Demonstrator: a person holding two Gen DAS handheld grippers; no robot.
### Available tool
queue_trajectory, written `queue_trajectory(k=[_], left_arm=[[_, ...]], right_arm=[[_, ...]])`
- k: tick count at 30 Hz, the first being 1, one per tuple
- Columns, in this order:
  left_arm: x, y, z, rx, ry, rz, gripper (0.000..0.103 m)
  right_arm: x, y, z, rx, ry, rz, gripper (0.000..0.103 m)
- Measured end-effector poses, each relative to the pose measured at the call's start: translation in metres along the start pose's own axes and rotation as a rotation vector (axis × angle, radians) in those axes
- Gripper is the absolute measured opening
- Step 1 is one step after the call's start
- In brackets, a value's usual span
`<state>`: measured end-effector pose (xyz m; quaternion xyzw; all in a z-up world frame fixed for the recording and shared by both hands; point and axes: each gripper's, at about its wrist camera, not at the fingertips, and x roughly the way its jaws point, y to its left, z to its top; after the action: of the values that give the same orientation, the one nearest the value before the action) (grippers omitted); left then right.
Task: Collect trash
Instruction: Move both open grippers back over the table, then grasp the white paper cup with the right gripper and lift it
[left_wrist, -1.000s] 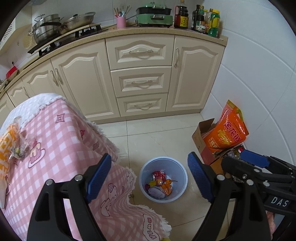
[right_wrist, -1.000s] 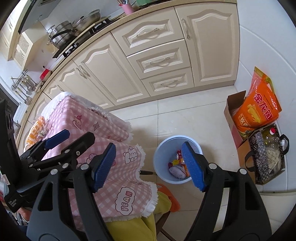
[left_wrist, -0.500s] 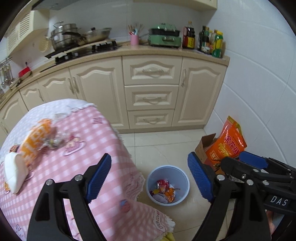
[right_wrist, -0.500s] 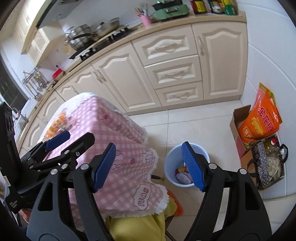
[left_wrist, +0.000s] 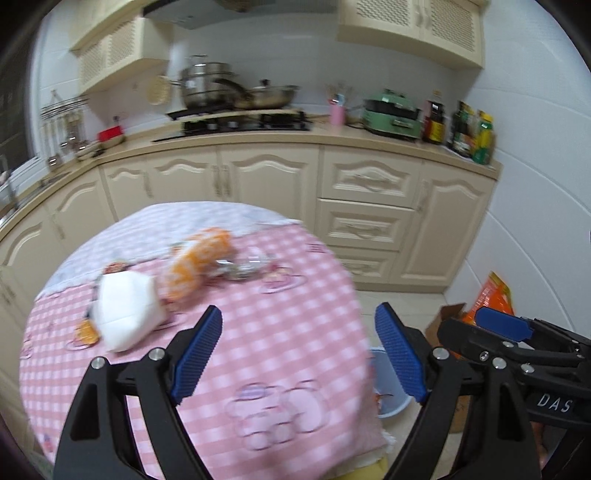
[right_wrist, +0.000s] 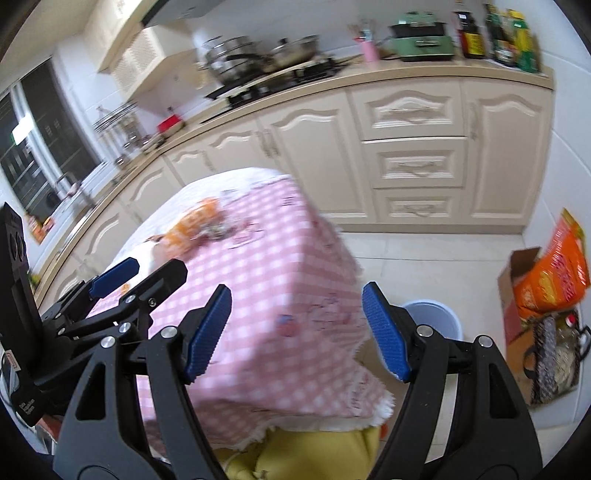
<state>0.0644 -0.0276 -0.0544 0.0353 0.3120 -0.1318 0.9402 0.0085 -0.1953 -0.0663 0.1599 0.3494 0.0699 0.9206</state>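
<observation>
Two grippers, left (left_wrist: 298, 356) and right (right_wrist: 297, 336), fingers spread and empty above the pink-checked surface (left_wrist: 280, 332). Beyond the fingers: orange wrapper (left_wrist: 195, 264), white packet (left_wrist: 125, 314). Right of them, the blue bin (right_wrist: 432, 314) on the tiled floor (right_wrist: 424, 258); cabinets (left_wrist: 362, 206) behind.

table top (left_wrist: 295, 325): near half of the pink cloth lies bare ahead of us
blocking: white packet (left_wrist: 125, 314), orange bag (left_wrist: 199, 266) and clear wrapper (left_wrist: 243, 267) crowd the far side
right: blue bin (right_wrist: 432, 317) stands just beside the table edge
</observation>
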Motion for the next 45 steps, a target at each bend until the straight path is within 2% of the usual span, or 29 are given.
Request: queue_trajectory(k=[8,16,24,29,32,38,43,45], left_arm=[[-0.016,0.082,-0.007,-0.120,-0.009,0.132,0.083],[-0.018,0.159,-0.023,-0.225,0.012,0.248,0.083],[-0.010,0.223,-0.045,-0.306,0.055,0.328,0.083],[-0.004,0.254,-0.055,-0.352,0.078,0.363,0.083],[-0.001,0.272,-0.061,-0.382,0.090,0.371,0.083],[0.006,0.295,-0.069,-0.418,0.106,0.371,0.083],[0.012,0.307,-0.074,-0.436,0.119,0.367,0.083],[0.014,0.308,-0.074,-0.436,0.122,0.364,0.083]], right_arm=[[0.042,0.069,0.004,-0.116,0.073,0.088,0.073],[0.102,0.141,0.002,-0.241,0.178,0.156,0.073],[0.157,0.197,-0.003,-0.323,0.258,0.165,0.078],[0.180,0.225,-0.001,-0.374,0.260,0.116,0.086],[0.195,0.239,-0.003,-0.404,0.270,0.083,0.087],[0.224,0.265,-0.009,-0.495,0.242,-0.084,0.090],[0.247,0.267,-0.013,-0.522,0.253,-0.199,0.090],[0.252,0.262,-0.012,-0.489,0.265,-0.186,0.090]])
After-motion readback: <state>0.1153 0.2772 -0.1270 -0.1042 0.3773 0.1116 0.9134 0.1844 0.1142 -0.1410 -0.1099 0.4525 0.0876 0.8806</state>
